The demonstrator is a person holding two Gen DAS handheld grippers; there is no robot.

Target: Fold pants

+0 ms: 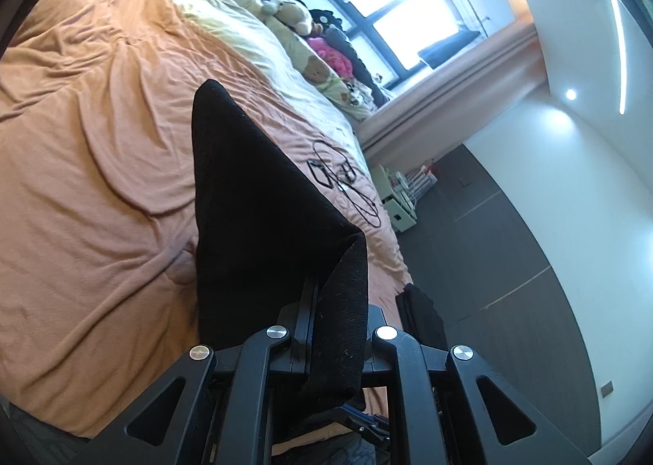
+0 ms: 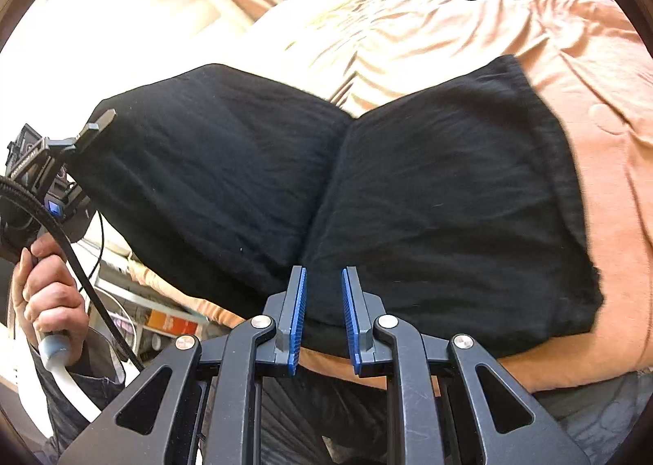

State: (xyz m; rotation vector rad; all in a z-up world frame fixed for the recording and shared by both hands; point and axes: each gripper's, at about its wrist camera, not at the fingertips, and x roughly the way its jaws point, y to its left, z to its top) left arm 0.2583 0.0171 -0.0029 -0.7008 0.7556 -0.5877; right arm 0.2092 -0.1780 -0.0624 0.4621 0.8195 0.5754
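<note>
Hidden: far finger of left gripper [image 1: 322,326] buried under black cloth in left wrist view; lower frame edges of both views blocked by black gripper linkages.
Hard to make out: bright upper left of right wrist view washed out by glare; shelf clutter at lower left of that view too small to tell.
Pants [image 2: 408,187]: black, soft ribbed knit, partly folded; right portion lying flat on bed, centre right of right wrist view; left portion lifted off the bed, a crease running between the two.
Left gripper: clamped on a lifted corner of the pants, seen at left edge of right wrist view [image 2: 100,122]; cloth draped over it as a dark triangular flap in left wrist view.
Left hand [image 2: 49,297]: wrapped round a pale handle, lower left of right wrist view, black cable looping past.
Right gripper [image 2: 324,302]: blue ridged pads parted by a narrow gap, nothing pinched between them, tips over the near hem of the pants.
Bed [image 1: 94,163]: peach cover, crumpled in soft folds; cream pillows toward upper centre.
Cables [image 1: 347,183]: thin black loops on the cover, centre right of left wrist view.
Stuffed toys [image 1: 302,16]: plush, heaped below the window, upper centre.
</note>
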